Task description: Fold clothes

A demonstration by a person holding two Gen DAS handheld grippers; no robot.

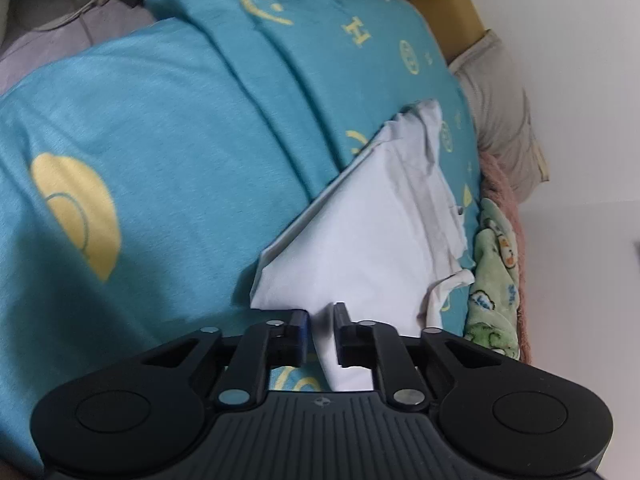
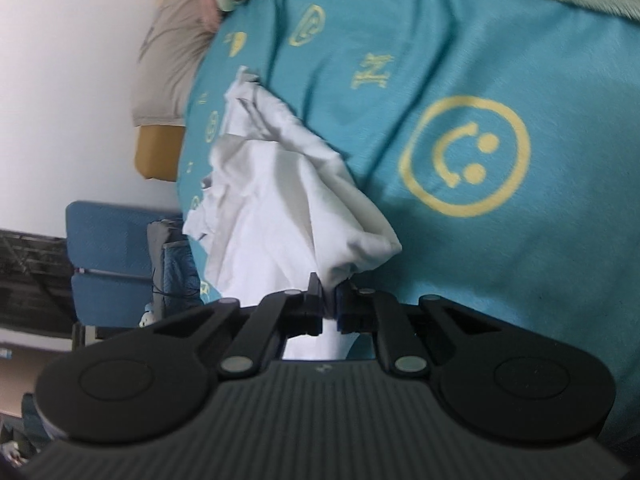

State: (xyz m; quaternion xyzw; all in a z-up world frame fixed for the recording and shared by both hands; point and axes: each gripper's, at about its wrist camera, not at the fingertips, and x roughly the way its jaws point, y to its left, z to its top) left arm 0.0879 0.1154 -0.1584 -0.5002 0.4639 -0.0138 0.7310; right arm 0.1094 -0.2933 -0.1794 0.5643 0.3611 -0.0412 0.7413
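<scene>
A teal sheet [image 1: 168,128] printed with yellow smiley faces and letters is covering the bed and filling most of both views, lying in long soft creases. At the bed's far edge a beige pillow [image 1: 504,120] is leaning against a white wall [image 1: 580,80], with a tan headboard [image 1: 448,12] showing beside it. A green cartoon-print blanket [image 1: 494,280] is bunching along that same edge, over a pink cloth [image 1: 504,184]. In the right wrist view a blue chair [image 2: 116,264] is standing past the end of the bed, with something grey hanging on it.

The white garment [image 1: 368,232] is lying on the sheet, near the pillow side of the bed. In the left wrist view it is spreading as a flat, partly folded triangle with a crisp doubled edge along its left side and a crumpled end toward the pillow. In the right wrist view it is looking more bunched, one rounded fold bulging to the right.

The left gripper [image 1: 322,330] is hovering low over the sheet, its jaws narrowed with a strip of white fabric passing between them; the fingers are looking pinched on it, though a small gap is showing. The right gripper [image 2: 330,300] is sitting low as well, its jaws drawn nearly together and clamping a gathered edge of the garment.
</scene>
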